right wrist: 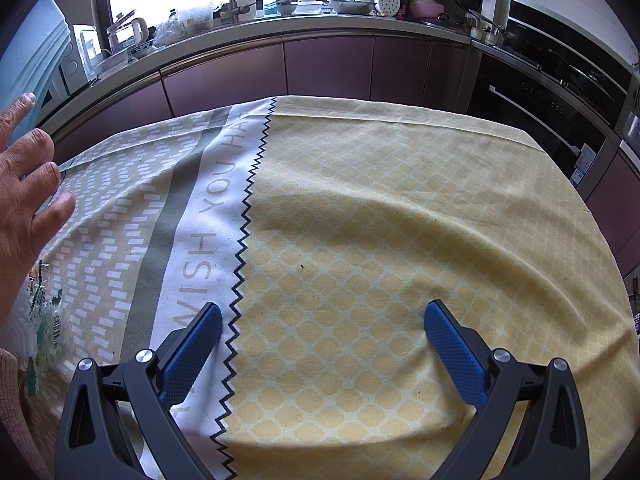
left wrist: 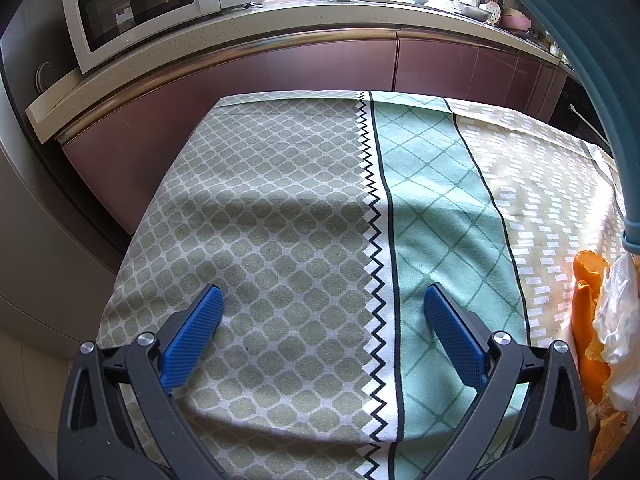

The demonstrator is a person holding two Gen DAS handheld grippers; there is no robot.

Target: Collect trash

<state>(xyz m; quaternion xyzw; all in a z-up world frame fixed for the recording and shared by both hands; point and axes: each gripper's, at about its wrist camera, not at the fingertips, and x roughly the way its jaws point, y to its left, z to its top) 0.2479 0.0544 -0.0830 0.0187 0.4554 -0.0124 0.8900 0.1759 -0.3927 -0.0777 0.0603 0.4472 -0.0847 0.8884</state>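
Both claws idle over the patterned tablecloth — left gripper spread wide with nothing between its blue textured pads, hovering above the grey-green lattice section near the table's near edge; right gripper equally wide and empty, over the yellow lattice section by the black zigzag stripe. Neither looks to touch the cloth, though contact is hard to judge through the fisheye. The trash sits at the right edge of the left wrist view: curled orange peel pieces lying against crumpled white plastic wrap, on the beige-dashed part of the cloth, near the left gripper's right side. A teal plastic bin rim hangs tilted above that pile, and a bare hand at the far left of the right wrist view presses on pale teal plastic — probably the same bin, steadied so the trash can go in. My read: collection not started; left gripper is the closer one to the peel.
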